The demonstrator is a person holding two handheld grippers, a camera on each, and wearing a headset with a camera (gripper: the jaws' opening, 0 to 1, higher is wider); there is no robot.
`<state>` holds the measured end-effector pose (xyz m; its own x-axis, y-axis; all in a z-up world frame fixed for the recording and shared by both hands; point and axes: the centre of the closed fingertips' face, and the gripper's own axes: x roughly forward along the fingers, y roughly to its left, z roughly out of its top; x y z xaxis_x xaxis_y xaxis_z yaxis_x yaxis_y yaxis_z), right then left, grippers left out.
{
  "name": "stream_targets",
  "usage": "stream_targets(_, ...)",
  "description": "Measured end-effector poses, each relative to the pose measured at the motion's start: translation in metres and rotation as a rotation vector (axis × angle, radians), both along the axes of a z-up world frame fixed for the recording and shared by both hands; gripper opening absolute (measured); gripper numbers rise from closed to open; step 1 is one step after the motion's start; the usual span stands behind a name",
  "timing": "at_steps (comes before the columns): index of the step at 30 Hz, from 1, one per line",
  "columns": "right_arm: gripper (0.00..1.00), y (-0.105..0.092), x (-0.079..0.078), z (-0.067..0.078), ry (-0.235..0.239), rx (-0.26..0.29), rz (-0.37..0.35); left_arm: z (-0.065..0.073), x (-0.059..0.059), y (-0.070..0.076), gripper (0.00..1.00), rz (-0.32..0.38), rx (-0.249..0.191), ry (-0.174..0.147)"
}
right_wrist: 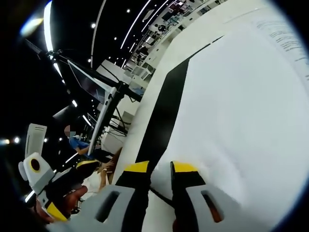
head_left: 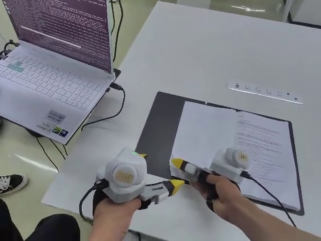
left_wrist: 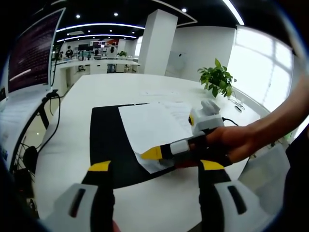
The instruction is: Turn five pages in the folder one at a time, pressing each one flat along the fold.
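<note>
A black folder (head_left: 159, 128) lies open on the white table, with a printed page (head_left: 266, 150) flat on its right half. A blank white page (head_left: 205, 135) is lifted over the fold. My right gripper (head_left: 178, 164) is shut on that page's lower left corner; in the right gripper view its jaws (right_wrist: 160, 167) stand close together with the page (right_wrist: 231, 111) edge between them. My left gripper (head_left: 158, 170) is open and holds nothing, just in front of the folder's near edge. The left gripper view has its own jaws (left_wrist: 154, 166) wide apart, facing the right gripper (left_wrist: 152, 153) and the folder (left_wrist: 108, 145).
An open laptop (head_left: 50, 65) stands at the far left on a lower surface, its cable (head_left: 108, 115) running toward the table. A power strip (head_left: 266, 93) is set into the table beyond the folder. The table's near edge (head_left: 75, 206) is close to my hands. A potted plant (left_wrist: 217, 79) stands far off.
</note>
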<state>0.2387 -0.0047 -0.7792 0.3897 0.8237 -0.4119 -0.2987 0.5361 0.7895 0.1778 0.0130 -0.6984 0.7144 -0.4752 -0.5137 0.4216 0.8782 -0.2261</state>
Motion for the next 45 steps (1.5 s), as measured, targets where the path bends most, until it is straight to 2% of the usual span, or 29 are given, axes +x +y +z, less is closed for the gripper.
stream_targets(6, 0.28, 0.004, -0.006, 0.009, -0.014, 0.03, 0.031, -0.001, -0.002, -0.007, 0.71, -0.019, 0.002, 0.007)
stream_targets(11, 0.37, 0.001, -0.019, 0.018, -0.046, 0.043, 0.09, -0.005, -0.006, -0.016, 0.69, -0.043, 0.005, 0.019)
stream_targets(15, 0.38, -0.015, -0.026, 0.029, -0.08, 0.044, 0.088, -0.008, -0.008, -0.021, 0.64, -0.056, 0.0, 0.029)
stream_targets(19, 0.39, -0.029, -0.034, 0.036, -0.109, 0.035, 0.08, -0.013, -0.007, -0.029, 0.53, -0.092, 0.0, 0.025)
stream_targets(24, 0.39, -0.053, -0.048, 0.041, -0.141, 0.005, 0.077, -0.022, -0.004, -0.036, 0.48, -0.15, 0.02, 0.038)
stream_targets(28, 0.38, -0.075, -0.059, 0.041, -0.156, -0.026, 0.064, -0.027, 0.002, -0.041, 0.44, -0.169, 0.024, 0.044)
stream_targets(32, 0.37, -0.102, -0.074, 0.031, -0.149, -0.078, 0.076, -0.03, 0.013, -0.043, 0.38, -0.169, 0.025, 0.045)
stream_targets(36, 0.36, -0.127, -0.082, 0.028, -0.131, -0.094, 0.023, -0.031, 0.026, -0.042, 0.29, -0.151, 0.021, 0.045)
stream_targets(41, 0.35, -0.144, -0.09, 0.027, -0.12, -0.105, -0.01, -0.04, 0.044, -0.042, 0.16, -0.137, 0.013, 0.05)
stream_targets(43, 0.35, -0.15, -0.092, 0.026, -0.112, -0.109, -0.031, -0.045, 0.049, -0.044, 0.12, -0.133, -0.001, 0.068)
stream_targets(45, 0.34, -0.155, -0.094, 0.025, -0.103, -0.105, -0.055, -0.052, 0.054, -0.044, 0.08, -0.128, 0.012, 0.08)
